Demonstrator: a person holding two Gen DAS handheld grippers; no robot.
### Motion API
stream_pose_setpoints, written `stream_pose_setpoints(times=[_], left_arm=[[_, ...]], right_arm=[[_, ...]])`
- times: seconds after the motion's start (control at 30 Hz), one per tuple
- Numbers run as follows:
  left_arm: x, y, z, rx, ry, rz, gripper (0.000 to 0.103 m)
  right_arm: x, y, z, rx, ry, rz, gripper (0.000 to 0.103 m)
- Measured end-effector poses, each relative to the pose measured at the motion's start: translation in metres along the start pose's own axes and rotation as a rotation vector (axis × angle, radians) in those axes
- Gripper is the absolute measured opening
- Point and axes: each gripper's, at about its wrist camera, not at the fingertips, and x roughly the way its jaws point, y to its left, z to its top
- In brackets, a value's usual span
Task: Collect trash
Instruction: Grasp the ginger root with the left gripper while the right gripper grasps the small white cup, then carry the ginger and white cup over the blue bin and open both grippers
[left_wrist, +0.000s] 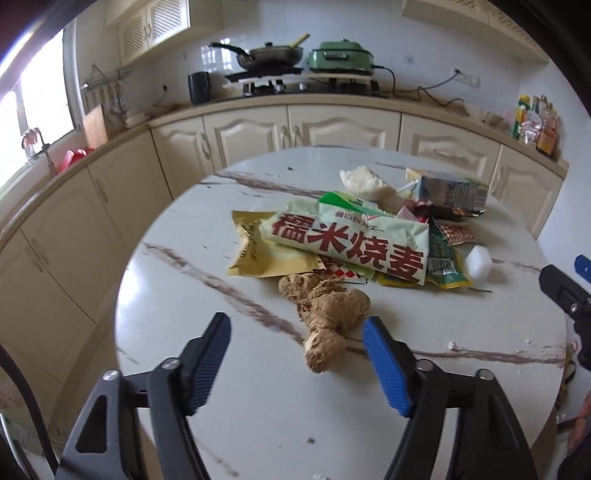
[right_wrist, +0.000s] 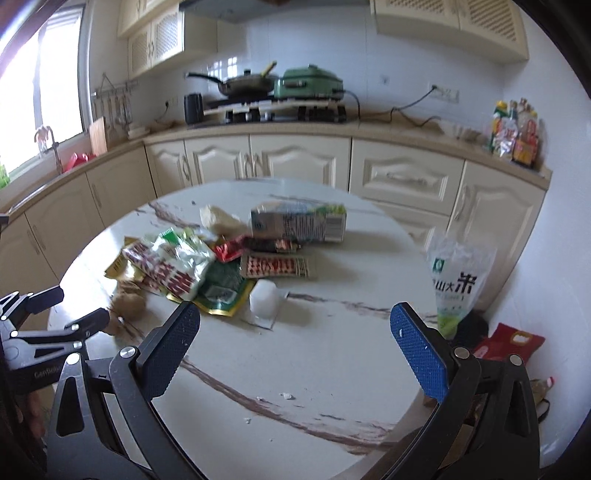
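Your left tongs (left_wrist: 297, 328) are apart with nothing squeezed, and the ginger root (left_wrist: 325, 317) lies on the round marble table (left_wrist: 184, 295) right between their tips. Your right tongs (right_wrist: 295, 325) are wide apart and empty. The pile of wrappers (right_wrist: 177, 266) sits ahead to their left, with a small white cup (right_wrist: 263, 298) just in front.

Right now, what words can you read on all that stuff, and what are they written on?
"糯米烧麦": big red letters on the pale green packet atop the trash pile.
"大米": dark letters on the clear rice bag beside the table; its smaller print is too blurred.
Carton, red-patterned wrapper, gold pouch, counter packets: print too small or blurred.
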Motion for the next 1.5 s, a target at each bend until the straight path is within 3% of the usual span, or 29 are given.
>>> stream_pose_setpoints(times=[0.07,0.2,0.37,0.47,0.53,0.67,0.73,0.8,1.2,1.4,1.5], left_arm=[[0.007,0.002,0.004,-0.001,0.020,-0.030,0.047],[0.019,0.006,0.006,-0.005,0.051,-0.104,0.031],[0.009,0.021,0.001,-0.016,0.026,-0.140,0.030],[-0.004,0.030,-0.002,-0.026,0.009,-0.156,0.030],[-0.016,0.034,-0.004,-0.031,-0.005,-0.172,0.030],[-0.040,0.045,-0.007,-0.033,-0.041,-0.177,0.030],[-0.050,0.051,-0.008,-0.042,-0.050,-0.189,0.030],[-0.060,0.057,-0.009,-0.050,-0.062,-0.193,0.030],[-0.110,0.096,-0.024,-0.112,-0.114,-0.240,0.030],[-0.135,0.137,-0.038,-0.173,-0.139,-0.219,0.030],[-0.148,0.164,-0.049,-0.206,-0.152,-0.195,0.030]], right_arm=[[0.013,-0.002,-0.001,-0.004,0.026,-0.005,0.103],[0.036,-0.004,0.000,-0.003,0.077,0.027,0.103],[0.065,0.006,0.004,-0.019,0.143,0.035,0.103],[0.076,0.006,0.010,-0.001,0.165,0.033,0.094],[0.086,0.008,0.014,-0.007,0.220,0.032,0.094],[0.101,0.011,0.019,-0.012,0.282,0.029,0.062],[0.104,0.012,0.020,-0.020,0.291,0.025,0.051],[0.103,0.013,0.020,-0.029,0.288,0.030,0.026],[0.062,0.018,0.016,-0.032,0.195,0.104,0.020],[0.020,0.067,0.027,-0.089,0.107,0.182,0.020],[0.003,0.110,0.033,-0.139,0.069,0.267,0.020]])
